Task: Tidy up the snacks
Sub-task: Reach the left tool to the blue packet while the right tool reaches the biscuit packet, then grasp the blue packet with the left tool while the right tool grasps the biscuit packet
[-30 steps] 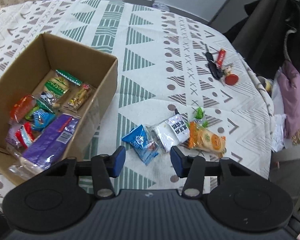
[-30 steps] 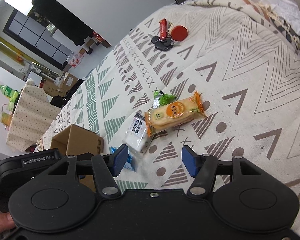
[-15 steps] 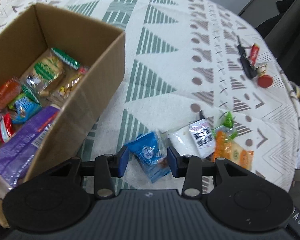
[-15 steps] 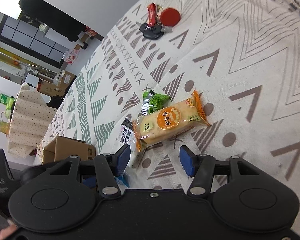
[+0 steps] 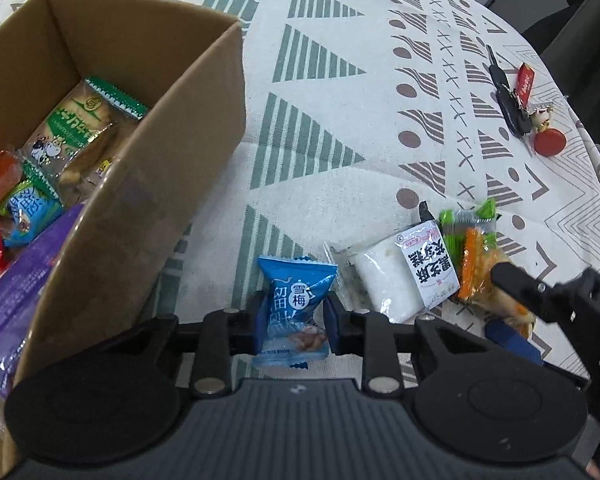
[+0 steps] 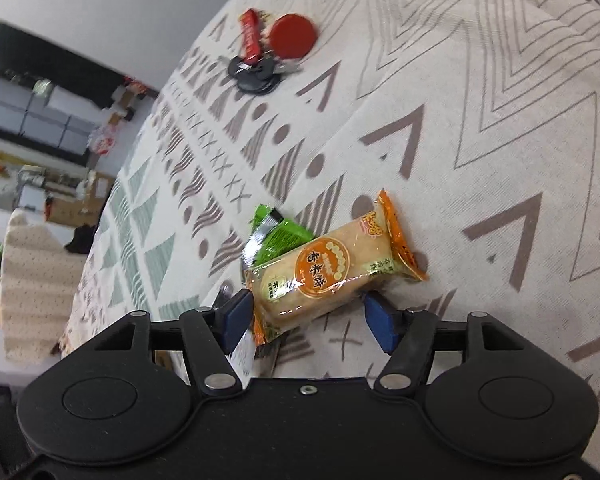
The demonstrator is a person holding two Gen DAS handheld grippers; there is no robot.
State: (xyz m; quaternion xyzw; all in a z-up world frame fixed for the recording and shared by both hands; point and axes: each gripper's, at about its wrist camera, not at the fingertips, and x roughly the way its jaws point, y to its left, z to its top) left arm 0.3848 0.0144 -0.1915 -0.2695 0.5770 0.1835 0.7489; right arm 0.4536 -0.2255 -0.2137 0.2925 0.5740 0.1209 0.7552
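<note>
My left hand-held gripper [image 5: 292,322] pinches the small blue foil candy packet [image 5: 295,304] on the counter [image 5: 340,152]; lift straight, clearing the open cardboard box [image 5: 188,184] wall. Right hand-held gripper [image 6: 308,316] brackets the orange cracker pack [image 6: 324,276], jaws unclosed; centre before squeezing.

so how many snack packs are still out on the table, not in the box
4: a blue pack between the left gripper's fingers, a white pack beside it, then a green pack partly under the orange pack between the right gripper's fingers. More may be hidden.
</note>
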